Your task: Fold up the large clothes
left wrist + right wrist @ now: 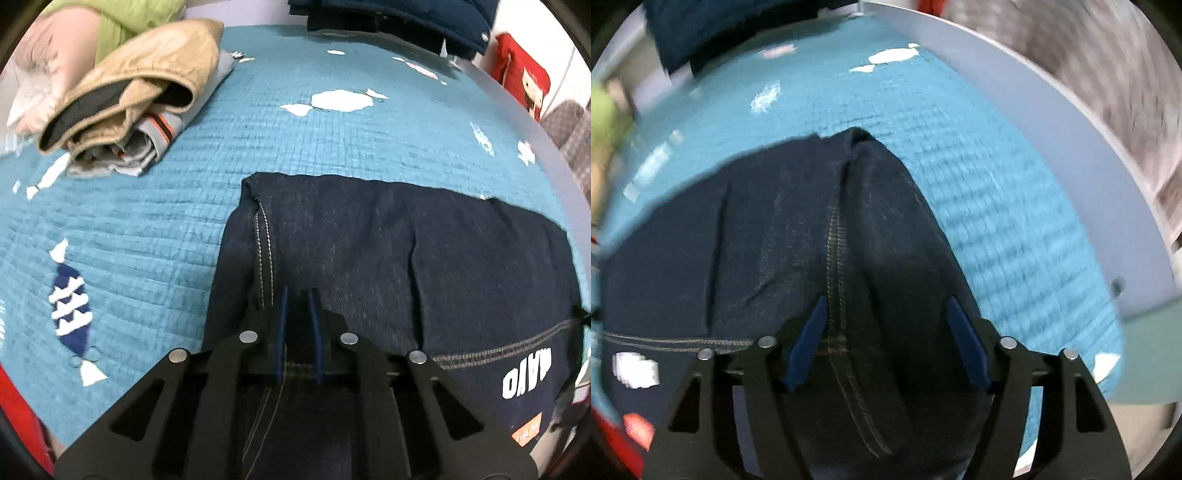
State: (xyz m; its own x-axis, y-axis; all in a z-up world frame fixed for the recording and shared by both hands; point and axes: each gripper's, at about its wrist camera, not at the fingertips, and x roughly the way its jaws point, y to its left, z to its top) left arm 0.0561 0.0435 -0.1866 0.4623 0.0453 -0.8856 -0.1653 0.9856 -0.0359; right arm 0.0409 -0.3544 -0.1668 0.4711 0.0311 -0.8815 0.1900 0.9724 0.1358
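Note:
Dark blue jeans [369, 240], folded, lie on a teal quilted bedspread [147, 221]; white lettering [526, 373] and an orange tag [528, 428] show at their right end. My left gripper [298, 295] sits at the near edge of the jeans beside a stitched seam. Its blue pads stand narrowly apart with denim pinched between them. In the right wrist view the same jeans [775, 221] form a hump with a thick seam down the middle. My right gripper [886, 301] hovers over that seam, pads spread wide and not pressing the cloth.
A folded stack topped by a tan jacket [147, 74] lies at the far left, a green garment [122, 14] behind it. Dark navy clothes [399, 18] sit at the far edge. A red cushion [524, 81] and the grey bed frame [1071, 147] border the right side.

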